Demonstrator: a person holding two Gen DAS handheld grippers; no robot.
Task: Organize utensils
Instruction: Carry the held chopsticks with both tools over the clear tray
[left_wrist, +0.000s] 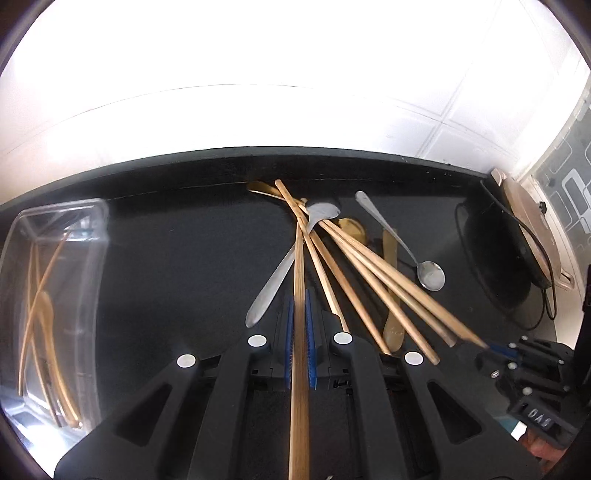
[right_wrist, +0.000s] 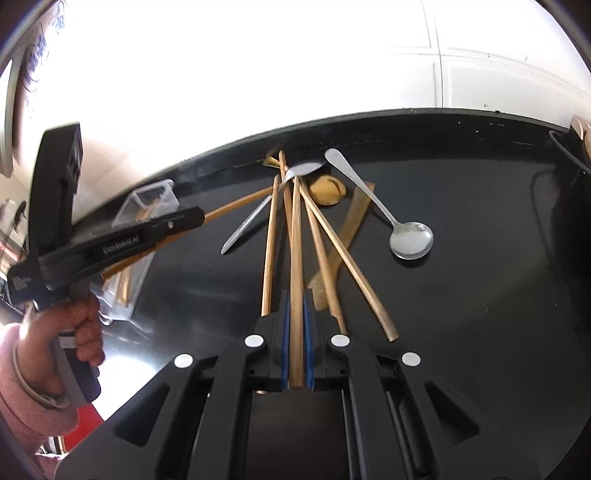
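Observation:
A pile of wooden chopsticks (left_wrist: 369, 266), two steel spoons and gold-coloured utensils lies on the black counter (left_wrist: 166, 258). My left gripper (left_wrist: 300, 295) is shut on a wooden chopstick (left_wrist: 299, 369) whose far end rests in the pile. My right gripper (right_wrist: 296, 295) is shut on another wooden chopstick (right_wrist: 296, 240) that also reaches into the pile. One steel spoon (left_wrist: 430, 275) lies to the right, the other (left_wrist: 273, 284) to the left. In the right wrist view the left gripper (right_wrist: 192, 218) shows at the left, its chopstick (right_wrist: 240, 203) sticking out.
A clear plastic container (left_wrist: 51, 295) with several chopsticks and gold utensils stands at the left; it also shows in the right wrist view (right_wrist: 147, 206). A round dark appliance (left_wrist: 509, 251) with a cable sits at the right. A white tiled wall (left_wrist: 295, 110) backs the counter.

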